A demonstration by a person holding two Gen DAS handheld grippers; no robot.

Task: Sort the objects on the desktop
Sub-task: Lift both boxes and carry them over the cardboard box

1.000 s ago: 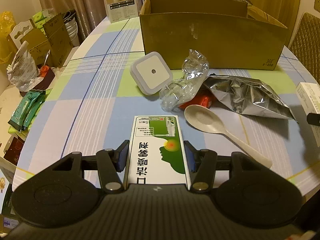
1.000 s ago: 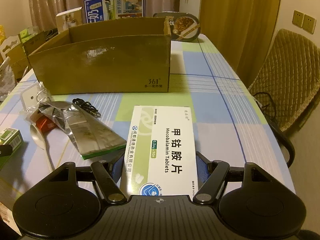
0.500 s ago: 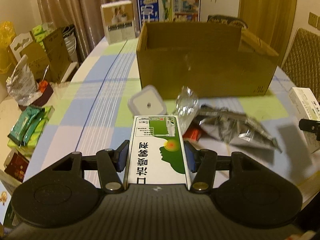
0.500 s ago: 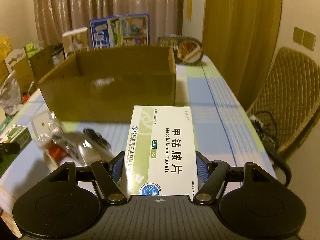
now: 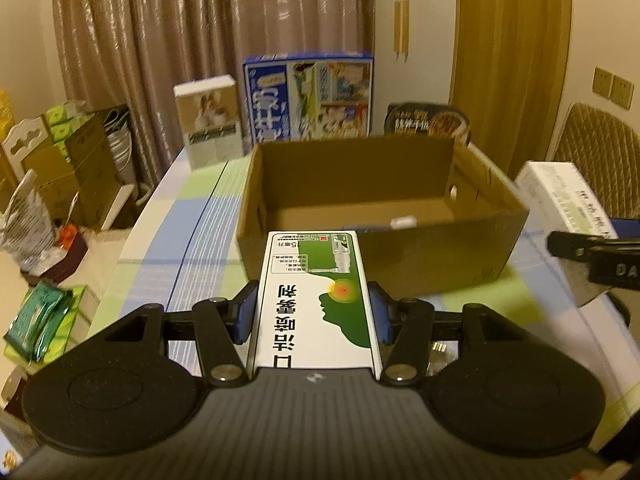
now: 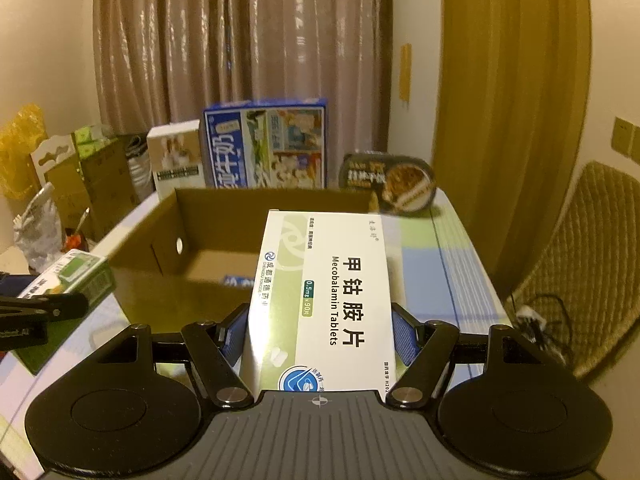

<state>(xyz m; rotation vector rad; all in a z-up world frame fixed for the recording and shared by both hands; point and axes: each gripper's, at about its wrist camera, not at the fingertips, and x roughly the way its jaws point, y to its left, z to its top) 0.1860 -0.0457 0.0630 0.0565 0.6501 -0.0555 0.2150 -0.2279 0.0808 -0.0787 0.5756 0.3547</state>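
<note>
My left gripper [image 5: 314, 316] is shut on a green-and-white medicine box [image 5: 316, 296] and holds it in the air just before the near wall of the open cardboard box [image 5: 400, 256]. My right gripper [image 6: 318, 334] is shut on a white Mecobalamin tablet box [image 6: 324, 300], held above the cardboard box's [image 6: 160, 264] right end. The tablet box also shows at the right of the left wrist view [image 5: 568, 200]. The green box shows at the left of the right wrist view [image 6: 76, 276]. A small white item [image 5: 404, 222] lies inside the cardboard box.
Behind the cardboard box stand a blue milk carton [image 5: 308, 96], a white carton [image 5: 210, 120] and a dark food bowl [image 6: 386, 182]. Boxes and bags [image 5: 52, 184] crowd the floor at the left. A woven chair [image 6: 580, 264] stands at the right.
Both grippers have lifted their boxes off the table and moved forward and up to the cardboard box. The spoon, foil bag and night light have dropped out of view.
</note>
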